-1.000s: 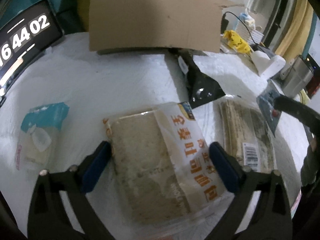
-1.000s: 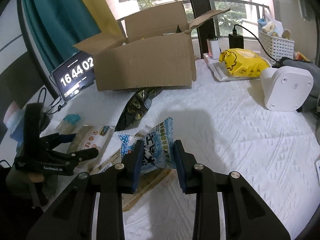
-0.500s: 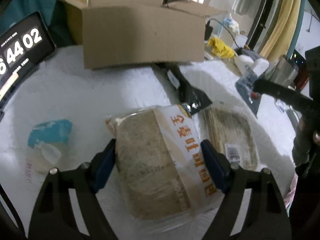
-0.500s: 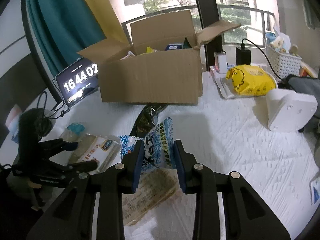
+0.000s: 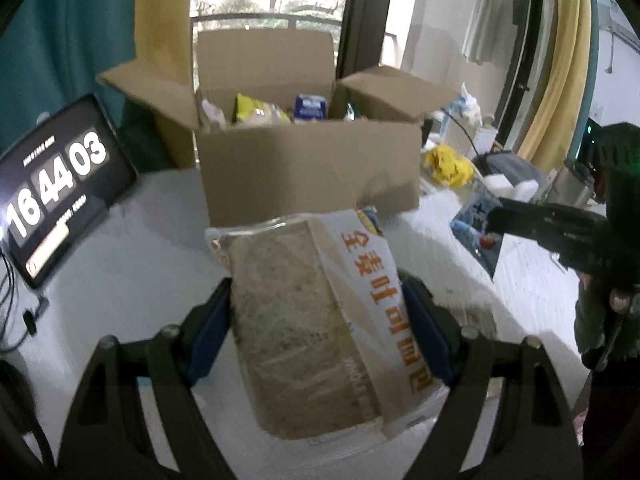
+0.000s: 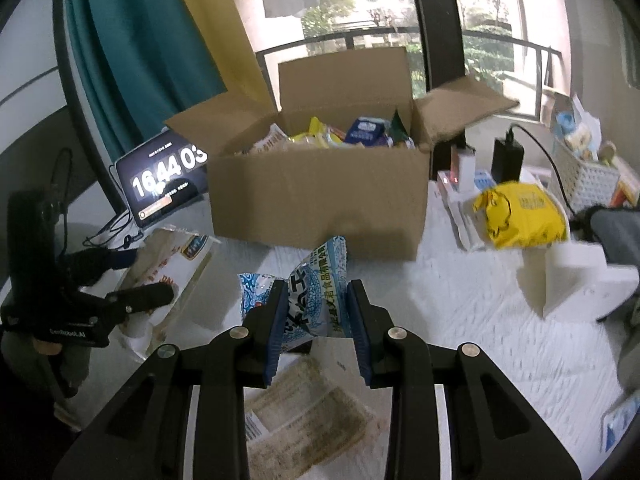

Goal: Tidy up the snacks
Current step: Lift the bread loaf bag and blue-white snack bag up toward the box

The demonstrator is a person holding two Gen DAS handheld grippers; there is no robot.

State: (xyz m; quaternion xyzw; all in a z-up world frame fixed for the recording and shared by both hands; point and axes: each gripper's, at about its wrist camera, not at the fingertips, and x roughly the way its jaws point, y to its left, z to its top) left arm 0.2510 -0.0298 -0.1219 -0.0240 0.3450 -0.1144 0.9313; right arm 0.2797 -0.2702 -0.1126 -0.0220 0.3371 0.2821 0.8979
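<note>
My left gripper (image 5: pixel 316 312) is shut on a clear bag of wholewheat bread (image 5: pixel 316 320) with orange lettering, held above the white table, short of the open cardboard box (image 5: pixel 308 172). My right gripper (image 6: pixel 316 312) is shut on a blue-and-white snack packet (image 6: pixel 308 296), also lifted and facing the box (image 6: pixel 320 200). The box holds several snack packs. The left gripper (image 6: pixel 120 280) and its bread bag (image 6: pixel 172 256) show in the right wrist view. The right gripper (image 5: pixel 496 220) and its packet (image 5: pixel 476 224) show at the right of the left wrist view.
A tablet clock (image 5: pixel 52 188) leans left of the box. A flat packet of wafers (image 6: pixel 304 416) lies on the table under my right gripper. A yellow bag (image 6: pixel 520 216), a white appliance (image 6: pixel 568 272), a white basket (image 6: pixel 584 176) and chargers stand to the right.
Both grippers have risen from the table with their packets and moved toward the box; its open top and contents have come into view. The dark packet and wipes pack have dropped out of view.
</note>
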